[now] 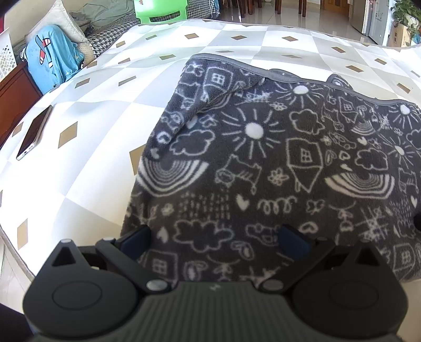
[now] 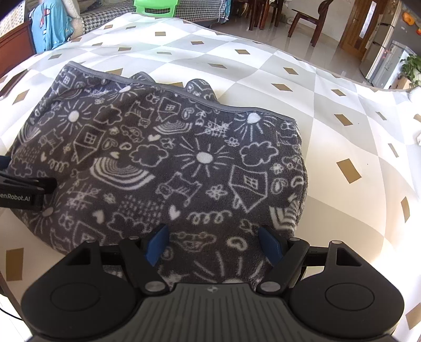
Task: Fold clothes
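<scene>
A dark grey fleece garment with white doodles of suns, houses and rainbows lies folded on the table; it also shows in the right wrist view. My left gripper is open above the garment's near left edge, blue pads spread, holding nothing. My right gripper is open above the garment's near right edge, also empty. The left gripper's black body shows at the left edge of the right wrist view, over the cloth.
The table wears a white and grey diamond-pattern cloth. A phone lies near the left edge. A blue garment hangs beyond the table at left. A green stool and wooden chairs stand beyond the far edge.
</scene>
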`<state>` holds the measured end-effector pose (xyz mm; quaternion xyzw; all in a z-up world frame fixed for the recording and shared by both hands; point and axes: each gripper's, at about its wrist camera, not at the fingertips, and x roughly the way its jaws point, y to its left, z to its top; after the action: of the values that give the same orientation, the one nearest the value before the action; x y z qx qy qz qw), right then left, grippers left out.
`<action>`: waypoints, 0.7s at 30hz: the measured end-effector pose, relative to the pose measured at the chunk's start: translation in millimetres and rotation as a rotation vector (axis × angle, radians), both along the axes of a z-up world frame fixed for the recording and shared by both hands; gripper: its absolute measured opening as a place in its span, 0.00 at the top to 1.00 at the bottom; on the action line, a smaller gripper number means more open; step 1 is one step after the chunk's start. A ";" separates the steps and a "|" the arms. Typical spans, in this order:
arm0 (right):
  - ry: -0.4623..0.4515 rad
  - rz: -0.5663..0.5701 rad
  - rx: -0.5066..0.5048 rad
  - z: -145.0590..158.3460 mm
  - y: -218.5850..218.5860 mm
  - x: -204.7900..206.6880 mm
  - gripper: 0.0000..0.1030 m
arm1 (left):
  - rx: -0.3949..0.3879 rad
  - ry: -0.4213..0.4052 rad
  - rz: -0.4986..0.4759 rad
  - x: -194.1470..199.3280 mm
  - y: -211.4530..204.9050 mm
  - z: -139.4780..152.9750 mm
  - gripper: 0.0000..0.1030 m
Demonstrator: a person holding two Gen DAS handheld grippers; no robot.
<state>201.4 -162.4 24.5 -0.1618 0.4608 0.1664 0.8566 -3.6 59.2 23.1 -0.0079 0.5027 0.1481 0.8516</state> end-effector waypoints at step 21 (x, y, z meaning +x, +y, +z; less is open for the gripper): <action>-0.019 -0.145 0.223 13.5 -14.3 17.0 0.27 | -0.107 -0.176 -0.013 23.7 4.1 22.1 0.00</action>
<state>218.4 -176.7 38.1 -0.0337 0.4418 0.1526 0.8834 20.1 63.3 45.2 -0.0630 0.4334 0.1144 0.8917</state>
